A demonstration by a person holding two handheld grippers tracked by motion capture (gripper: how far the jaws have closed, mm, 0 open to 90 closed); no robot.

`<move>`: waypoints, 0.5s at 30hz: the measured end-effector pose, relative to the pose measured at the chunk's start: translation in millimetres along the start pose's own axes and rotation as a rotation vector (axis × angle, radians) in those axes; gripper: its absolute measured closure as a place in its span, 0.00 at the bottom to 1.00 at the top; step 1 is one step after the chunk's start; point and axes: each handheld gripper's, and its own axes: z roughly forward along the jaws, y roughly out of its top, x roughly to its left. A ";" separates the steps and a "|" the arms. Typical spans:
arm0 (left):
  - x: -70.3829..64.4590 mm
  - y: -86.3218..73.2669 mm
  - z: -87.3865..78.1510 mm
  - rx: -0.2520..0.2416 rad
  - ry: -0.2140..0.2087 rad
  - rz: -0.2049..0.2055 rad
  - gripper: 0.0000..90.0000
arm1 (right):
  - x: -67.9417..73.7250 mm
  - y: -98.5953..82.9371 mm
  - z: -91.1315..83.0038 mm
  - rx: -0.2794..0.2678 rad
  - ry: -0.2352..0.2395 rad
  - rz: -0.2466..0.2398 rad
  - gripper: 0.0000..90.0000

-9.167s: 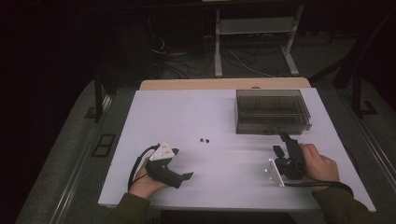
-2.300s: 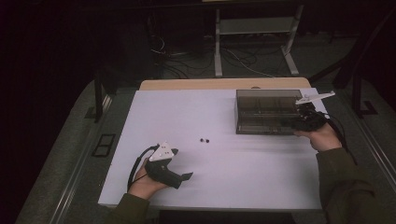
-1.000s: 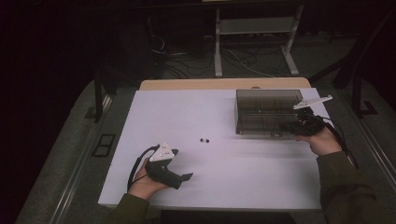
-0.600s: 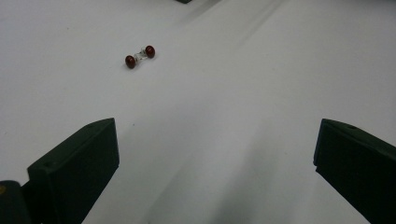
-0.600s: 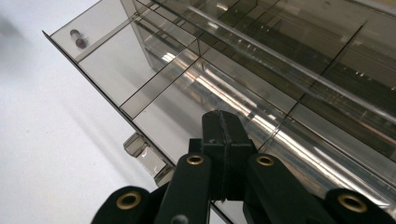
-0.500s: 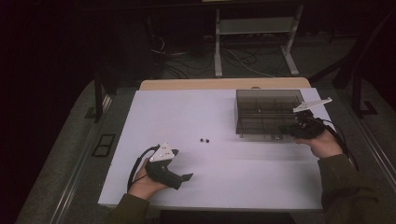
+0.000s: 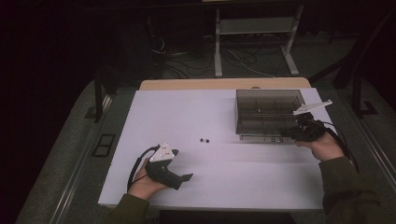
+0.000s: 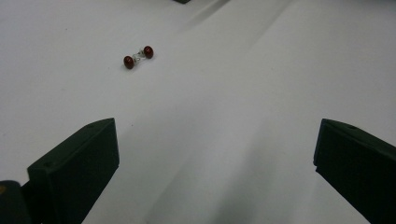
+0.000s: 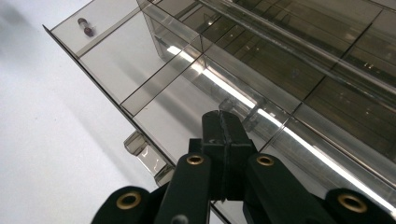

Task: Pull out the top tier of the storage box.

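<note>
A smoked clear drawer box stands at the table's right. My right gripper is at its front face. In the right gripper view the jaws are pressed together, and my right gripper looks shut on a small clear drawer tab. Below it a lower drawer stands pulled out, with a small dark-red item in its far compartment. Its own tab is free. My left gripper rests open on the white table. A pair of dark-red beads lies ahead of my left gripper, also visible as red beads mid-table.
A person's hands hold both grippers from the near edge. A wooden strip runs along the table's far edge. Beyond it are a metal stand and cables on the dark floor.
My right gripper went from the table's near right up to the box front, then drew back a little toward the person. The left gripper and the beads stayed put.
</note>
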 end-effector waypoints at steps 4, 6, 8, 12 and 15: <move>0.1 -0.1 -0.2 0.001 0.000 0.001 0.00 | 1.2 -0.9 -0.3 0.001 0.001 0.001 0.99; 0.2 0.0 -0.2 0.001 0.000 0.001 0.00 | 1.4 -1.6 -0.6 0.001 0.000 -0.003 0.99; 0.1 0.2 -0.4 0.001 0.000 0.002 0.00 | 2.0 -2.3 -0.9 0.002 0.000 -0.002 0.99; 0.0 0.2 -0.6 0.001 0.000 0.002 0.00 | 2.9 -3.2 -1.4 0.004 0.001 -0.005 0.99; -0.2 0.2 -0.8 -0.001 0.001 0.000 0.00 | 4.5 -4.0 -1.7 0.008 0.001 -0.003 0.99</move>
